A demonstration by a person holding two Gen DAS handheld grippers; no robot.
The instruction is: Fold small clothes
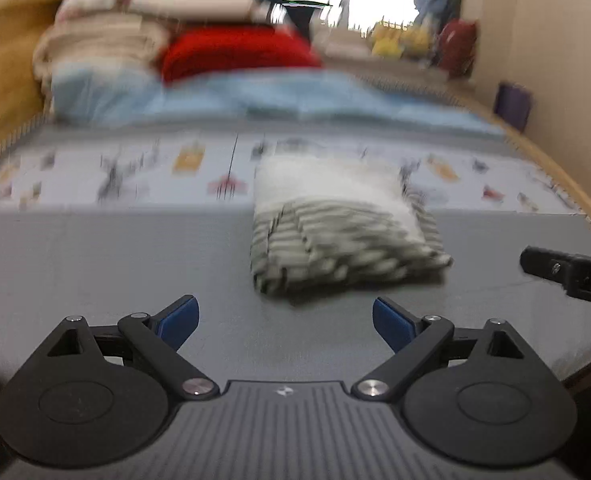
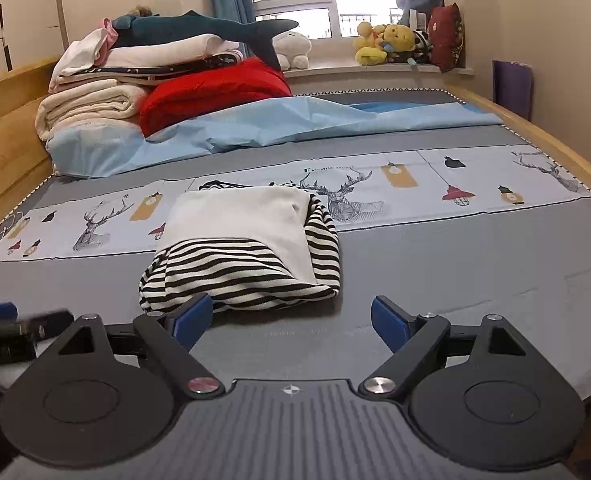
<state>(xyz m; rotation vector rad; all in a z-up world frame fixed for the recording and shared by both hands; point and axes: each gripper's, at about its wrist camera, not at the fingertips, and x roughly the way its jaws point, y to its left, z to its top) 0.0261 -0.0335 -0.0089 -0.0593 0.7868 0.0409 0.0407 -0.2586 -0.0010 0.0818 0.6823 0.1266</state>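
1. Red quilt — bunched against a stack of folded blankets.
2. Plush shark lying on top of that stack.
3. Light blue sheet, rumpled across the bed.
4. Stuffed toys — on the windowsill.
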